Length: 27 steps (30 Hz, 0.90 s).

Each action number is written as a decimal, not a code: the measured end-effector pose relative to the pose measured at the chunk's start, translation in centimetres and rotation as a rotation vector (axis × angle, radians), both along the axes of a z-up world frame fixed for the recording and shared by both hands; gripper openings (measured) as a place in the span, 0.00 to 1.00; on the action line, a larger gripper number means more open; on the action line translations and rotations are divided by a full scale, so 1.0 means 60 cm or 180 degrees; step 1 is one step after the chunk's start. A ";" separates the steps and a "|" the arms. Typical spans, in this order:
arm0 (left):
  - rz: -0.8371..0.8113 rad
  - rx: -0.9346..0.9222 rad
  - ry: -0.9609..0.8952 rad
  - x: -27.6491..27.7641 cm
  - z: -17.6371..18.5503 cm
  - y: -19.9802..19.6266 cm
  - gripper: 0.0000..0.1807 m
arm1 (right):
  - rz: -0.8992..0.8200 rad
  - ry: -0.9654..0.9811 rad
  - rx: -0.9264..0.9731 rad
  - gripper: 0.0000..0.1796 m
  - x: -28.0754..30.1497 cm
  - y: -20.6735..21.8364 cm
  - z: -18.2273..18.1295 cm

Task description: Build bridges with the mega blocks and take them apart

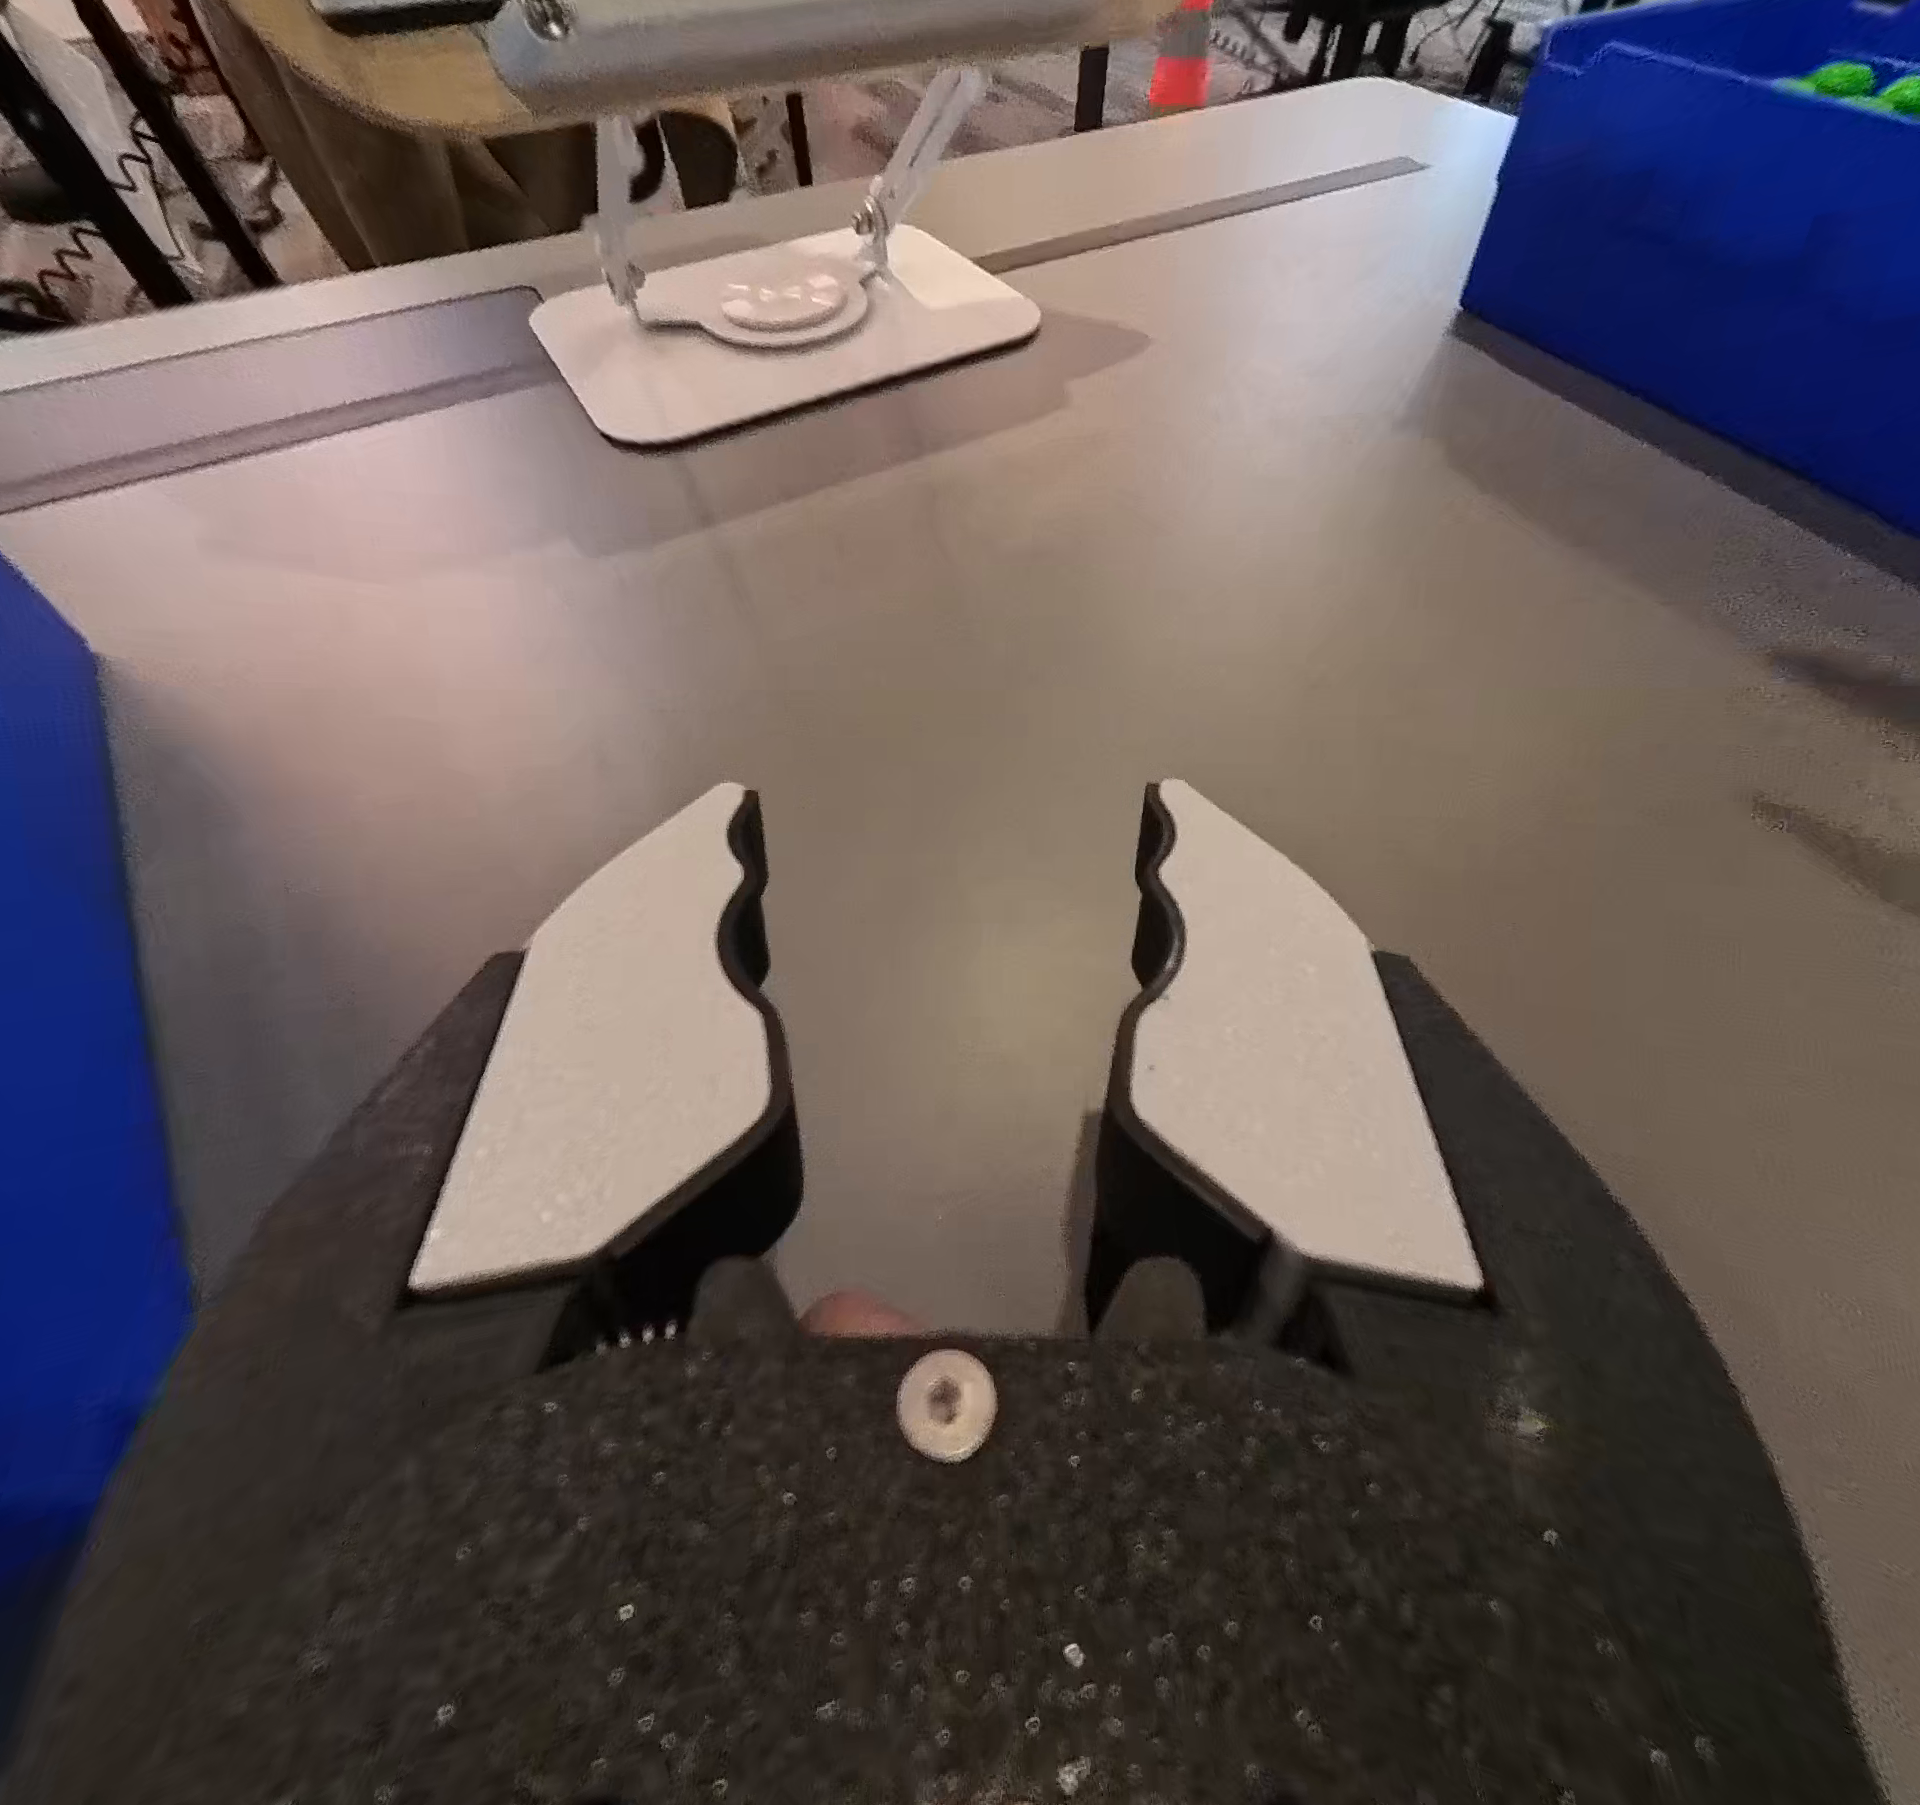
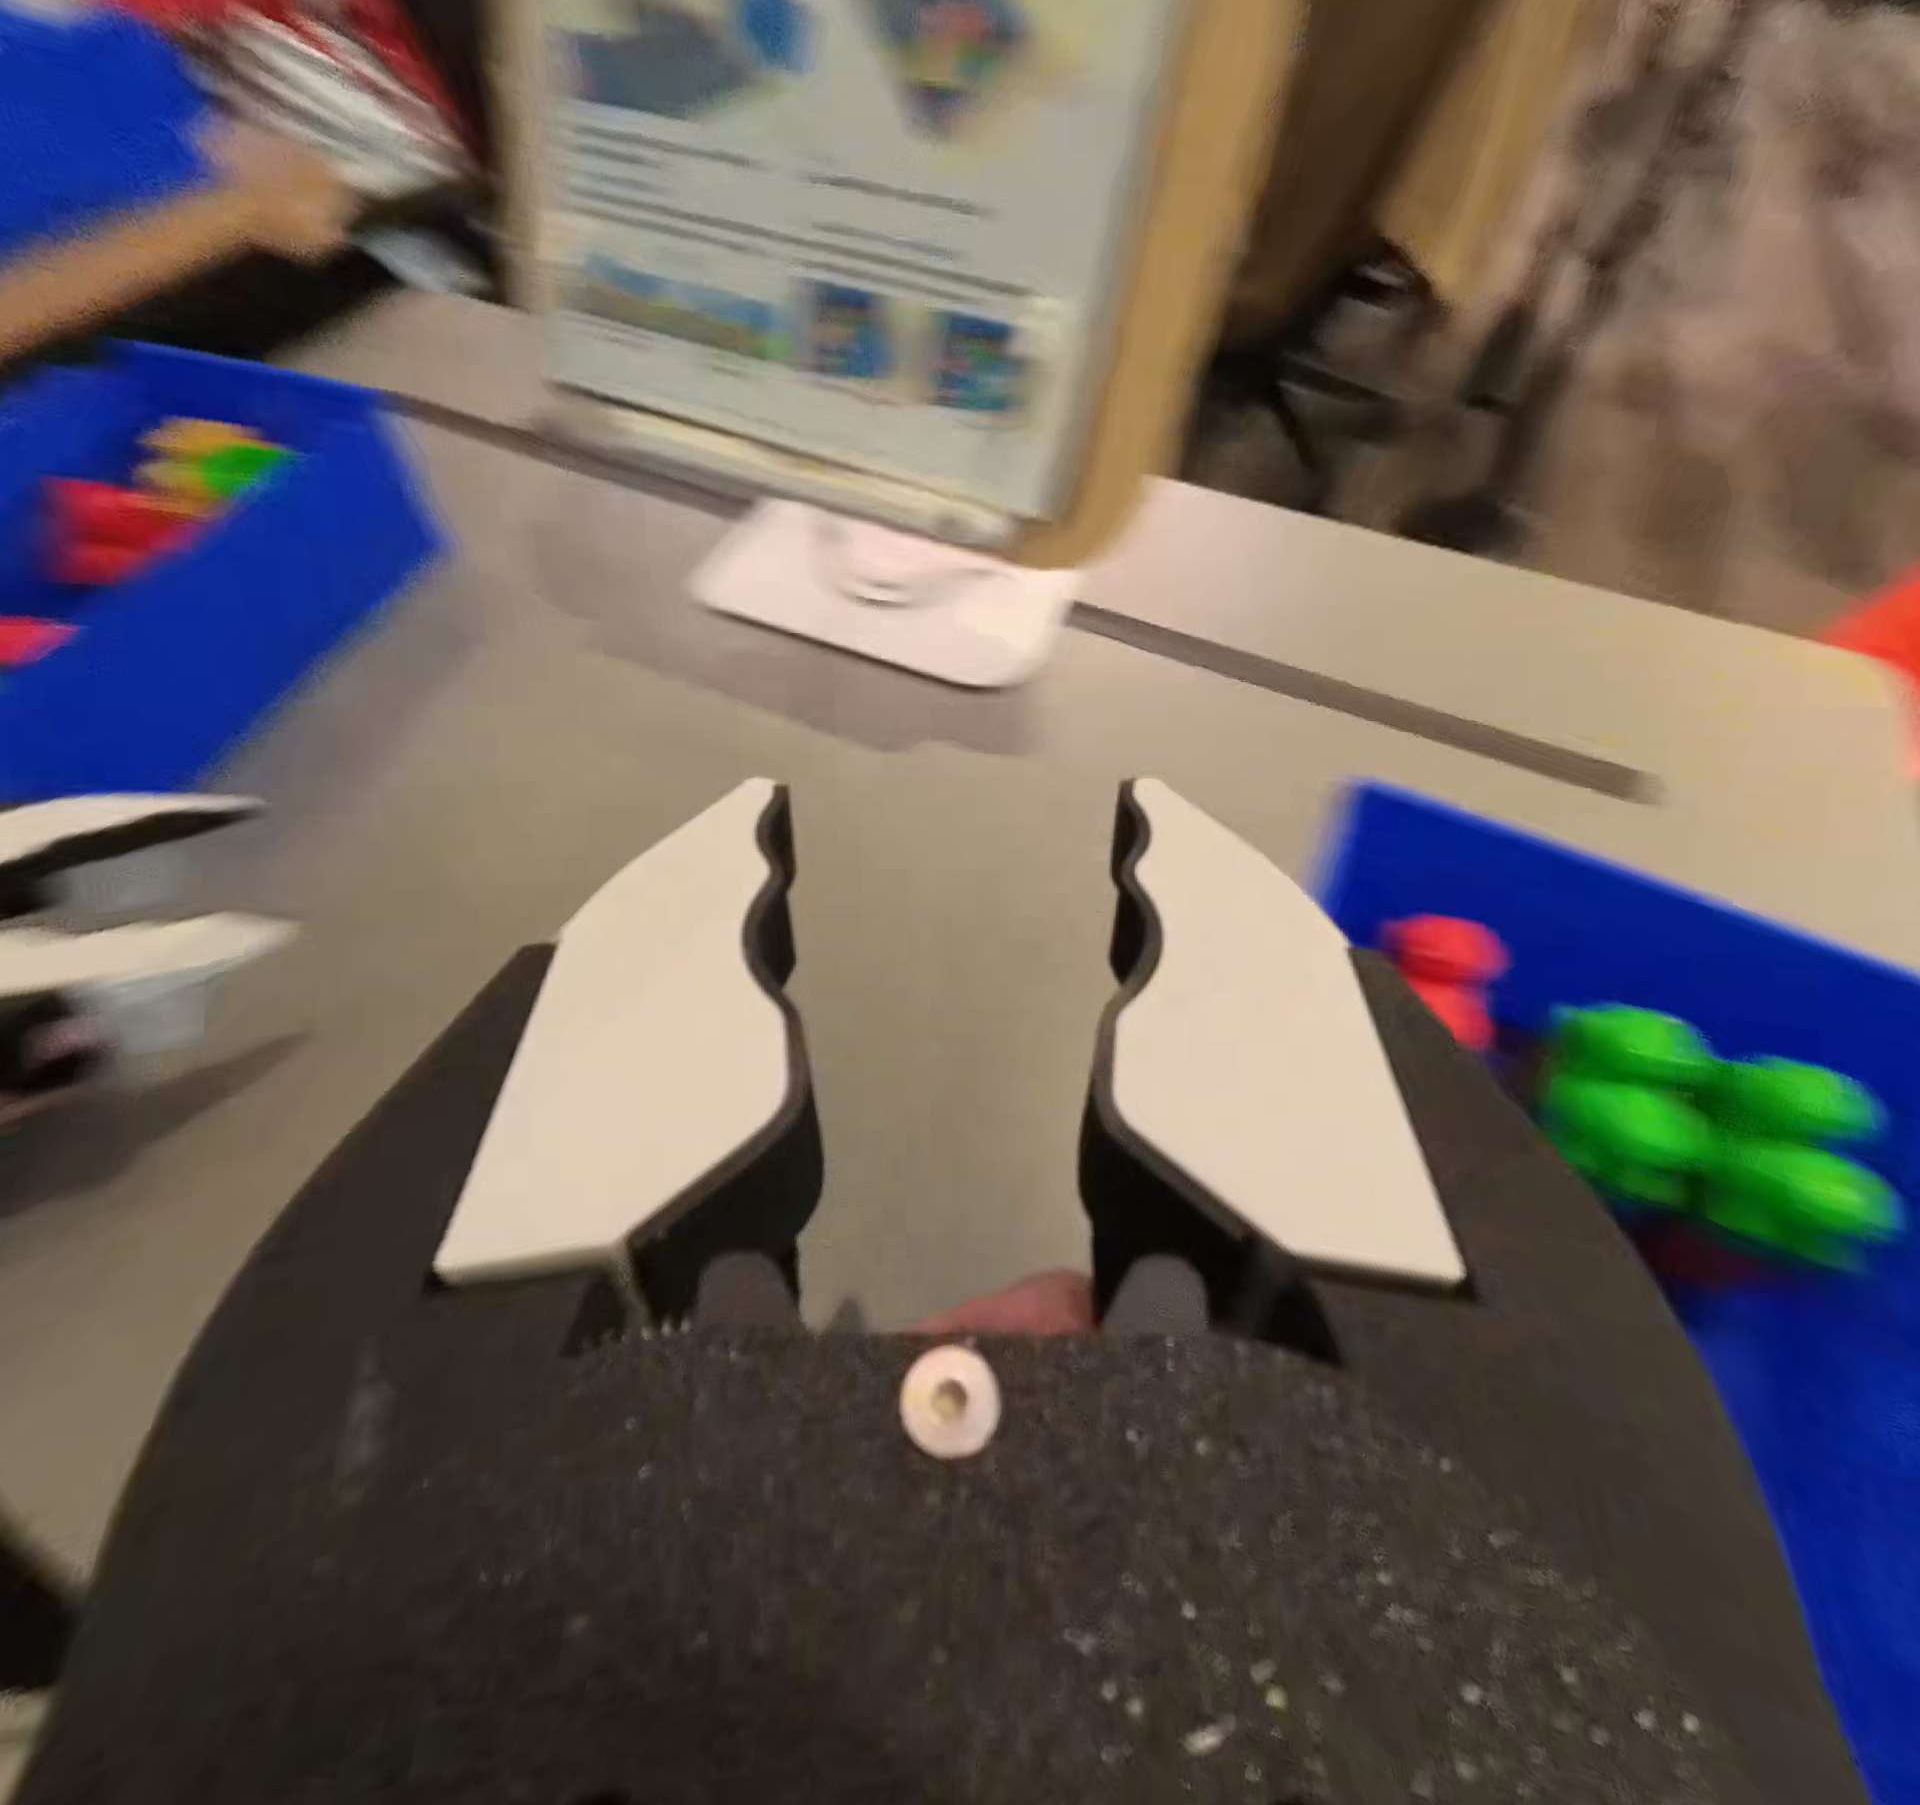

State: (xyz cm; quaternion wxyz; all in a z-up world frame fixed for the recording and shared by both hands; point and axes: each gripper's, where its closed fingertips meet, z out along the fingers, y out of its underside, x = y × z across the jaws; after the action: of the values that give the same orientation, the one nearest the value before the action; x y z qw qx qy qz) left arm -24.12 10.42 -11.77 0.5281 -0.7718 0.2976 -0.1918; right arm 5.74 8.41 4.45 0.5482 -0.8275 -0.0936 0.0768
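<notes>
**Mega blocks sit in their bins while both grippers hang empty over the table**

Mega blocks lie in two blue bins at either side of a grey table (image 1: pixel 935 612). In the right wrist view, the nearer blue bin (image 2: pixel 1621 924) at the right holds a cluster of green blocks (image 2: pixel 1714 1132) and a red block (image 2: pixel 1444 966) beside them. A second blue bin (image 2: pixel 208 633) at the far left holds red, green and yellowish blocks (image 2: pixel 156 498), too blurred to count. This view is smeared throughout.

The right gripper (image 2: pixel 951 799) hangs above bare tabletop with its jaws spread apart and nothing between them. The left gripper (image 1: pixel 951 799) is likewise released and empty over the middle of the table; in the right wrist view it shows as a blurred white-and-black shape at the left edge.

At the far side of the table stands a white tablet stand (image 1: pixel 790 332) on a flat rectangular base, carrying a screen (image 2: pixel 810 197) that shows small pictures and lines of writing. In the left wrist view a blue bin (image 1: pixel 1714 228) sits at the upper right with green blocks just showing over its rim, and another blue wall (image 1: pixel 62 1028) fills the left edge. Behind the table are black chair legs and an orange cone (image 1: pixel 1184 51) on the patterned floor.
</notes>
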 end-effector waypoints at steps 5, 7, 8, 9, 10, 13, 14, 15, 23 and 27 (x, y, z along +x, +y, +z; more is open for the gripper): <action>0.0131 0.0071 -0.0098 -0.002 0.045 -0.008 0.38 | 0.0872 0.0450 -0.0001 0.35 -0.230 -0.073 -0.154; 0.0159 0.0085 -0.0048 -0.001 0.049 -0.014 0.38 | 0.1016 0.0400 -0.0100 0.35 -0.275 -0.081 -0.216; 0.0180 0.0093 0.0003 -0.001 0.048 -0.016 0.38 | 0.1030 0.0417 -0.0112 0.33 -0.287 -0.083 -0.235; 0.0200 0.0088 0.0041 -0.002 0.046 -0.018 0.38 | 0.1081 0.0477 -0.0153 0.33 -0.297 -0.086 -0.250; 0.0218 0.0060 0.0054 -0.003 0.043 -0.021 0.38 | 0.1111 0.0540 -0.0203 0.33 -0.302 -0.088 -0.260; 0.0261 -0.0088 -0.0052 -0.008 0.034 -0.029 0.38 | 0.1113 0.0813 -0.0275 0.32 -0.301 -0.091 -0.273; 0.0288 -0.0131 -0.0077 -0.012 0.031 -0.030 0.38 | 0.1145 0.0839 -0.0337 0.33 -0.301 -0.094 -0.278; 0.0320 -0.0169 -0.0105 -0.016 0.028 -0.031 0.38 | 0.1149 0.0813 -0.0374 0.33 -0.298 -0.096 -0.283; 0.0643 -0.0370 -0.0183 -0.091 0.061 -0.028 0.38 | 0.1228 0.0884 -0.0390 0.32 -0.293 -0.098 -0.278; 0.0895 -0.0486 -0.0123 -0.194 0.121 0.020 0.37 | 0.1287 0.0871 -0.0359 0.32 -0.297 -0.090 -0.260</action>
State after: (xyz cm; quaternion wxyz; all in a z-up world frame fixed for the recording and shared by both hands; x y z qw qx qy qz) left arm -35.75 11.62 -4.52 0.4952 -0.8400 0.1609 -0.1529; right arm -12.08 3.03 -11.15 0.4823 -0.8031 -0.1778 0.3013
